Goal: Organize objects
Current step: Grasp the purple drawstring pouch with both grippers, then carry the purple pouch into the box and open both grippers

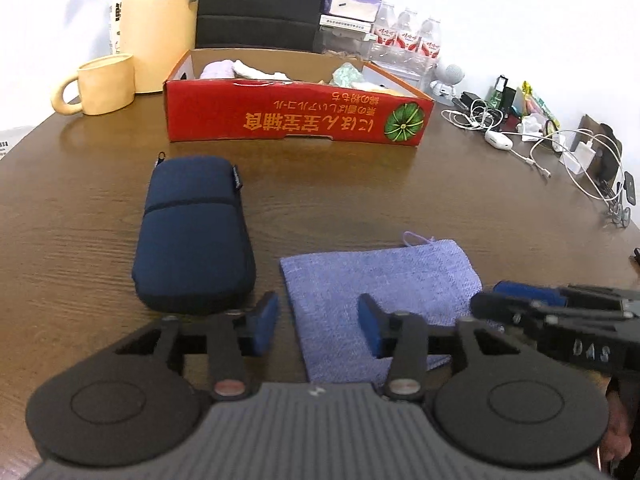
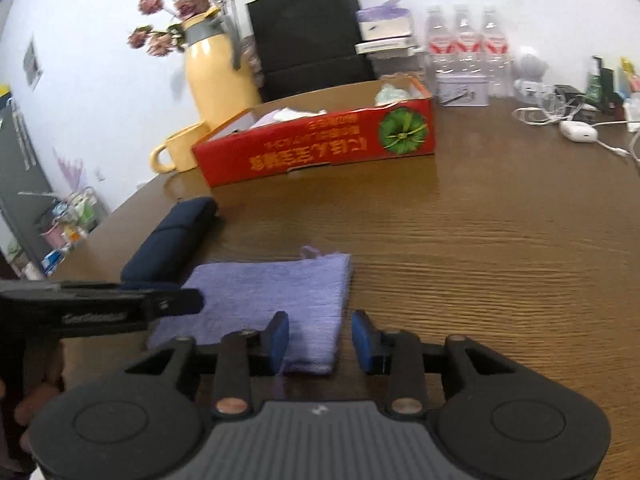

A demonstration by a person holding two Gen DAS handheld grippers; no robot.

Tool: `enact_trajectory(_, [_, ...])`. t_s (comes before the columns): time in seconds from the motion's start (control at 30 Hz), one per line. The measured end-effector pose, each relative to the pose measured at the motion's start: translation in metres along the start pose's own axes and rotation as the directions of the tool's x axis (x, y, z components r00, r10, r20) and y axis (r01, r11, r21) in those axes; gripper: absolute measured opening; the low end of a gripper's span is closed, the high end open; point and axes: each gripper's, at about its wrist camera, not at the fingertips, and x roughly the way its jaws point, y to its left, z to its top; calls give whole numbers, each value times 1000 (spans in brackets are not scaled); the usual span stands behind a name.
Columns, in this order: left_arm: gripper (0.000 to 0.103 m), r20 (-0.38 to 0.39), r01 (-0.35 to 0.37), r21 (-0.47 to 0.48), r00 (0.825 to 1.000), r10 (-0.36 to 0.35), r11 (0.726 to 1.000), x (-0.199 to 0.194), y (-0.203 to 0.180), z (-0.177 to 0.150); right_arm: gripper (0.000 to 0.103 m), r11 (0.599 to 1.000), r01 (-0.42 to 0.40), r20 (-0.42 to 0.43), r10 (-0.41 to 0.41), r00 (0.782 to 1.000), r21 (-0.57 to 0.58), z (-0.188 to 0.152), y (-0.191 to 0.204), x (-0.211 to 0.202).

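A purple cloth (image 1: 380, 276) lies flat on the brown table, a small loop at its far edge. My left gripper (image 1: 318, 324) is open low over the cloth's near left part, pads apart on either side of the fabric. My right gripper (image 2: 320, 340) is also open, straddling the near right edge of the cloth (image 2: 272, 292). Each gripper shows in the other's view: the right gripper (image 1: 520, 304) at the cloth's right side, the left gripper (image 2: 172, 304) at its left. A navy zip pouch (image 1: 194, 236) lies left of the cloth. Behind stands a red cardboard box (image 1: 296, 116) holding folded cloths.
A yellow mug (image 1: 104, 84) and a yellow thermos jug (image 1: 160, 20) stand left of the box. A black bag, stacked boxes and water bottles (image 1: 408, 36) line the wall. White cables and chargers (image 1: 560, 148) clutter the right edge. A hand shows at the lower left of the right wrist view.
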Motion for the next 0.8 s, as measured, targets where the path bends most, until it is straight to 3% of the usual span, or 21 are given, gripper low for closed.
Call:
enact_trajectory(0.1, [50, 7, -20, 3, 1000, 20, 1000, -1, -2, -3, 36, 999, 35, 6, -35, 999, -20, 5, 2, 6])
enact_trajectory(0.2, [39, 28, -79, 86, 997, 77, 993, -3, -14, -9, 42, 997, 34, 17, -33, 999, -67, 4, 10, 12])
enact_trajectory(0.3, [9, 34, -69, 96, 997, 66, 993, -6, -16, -12, 42, 990, 61, 25, -58, 998, -127, 2, 20, 16])
enact_trajectory(0.33, [7, 33, -58, 89, 998, 56, 994, -7, -15, -11, 29, 986, 74, 24, -71, 997, -149, 2, 22, 16])
enact_trajectory(0.37, [4, 39, -51, 78, 998, 48, 996, -8, -14, -10, 21, 983, 80, 24, -77, 997, -168, 2, 24, 16])
enact_trajectory(0.4, [4, 46, -43, 74, 998, 40, 996, -8, -12, -9, 21, 982, 81, 26, -78, 997, -173, 2, 24, 15])
enact_trajectory(0.47, [3, 74, -31, 68, 997, 26, 997, -12, -10, -1, 3, 975, 94, 37, -89, 995, -201, 3, 28, 12])
enact_trajectory(0.5, [3, 84, -14, 59, 996, 9, 998, -14, -10, 4, 3, 970, 110, 55, -100, 993, -219, 5, 30, 9])
enact_trajectory(0.67, [3, 171, 107, 51, 979, -114, 993, -19, -2, 64, 3, 984, -6, 88, 22, 996, -175, 51, 20, 3])
enact_trajectory(0.8, [3, 288, 106, 72, 950, -123, 992, -12, 8, 131, 3, 974, -12, 170, 51, 984, -227, 115, 16, 12])
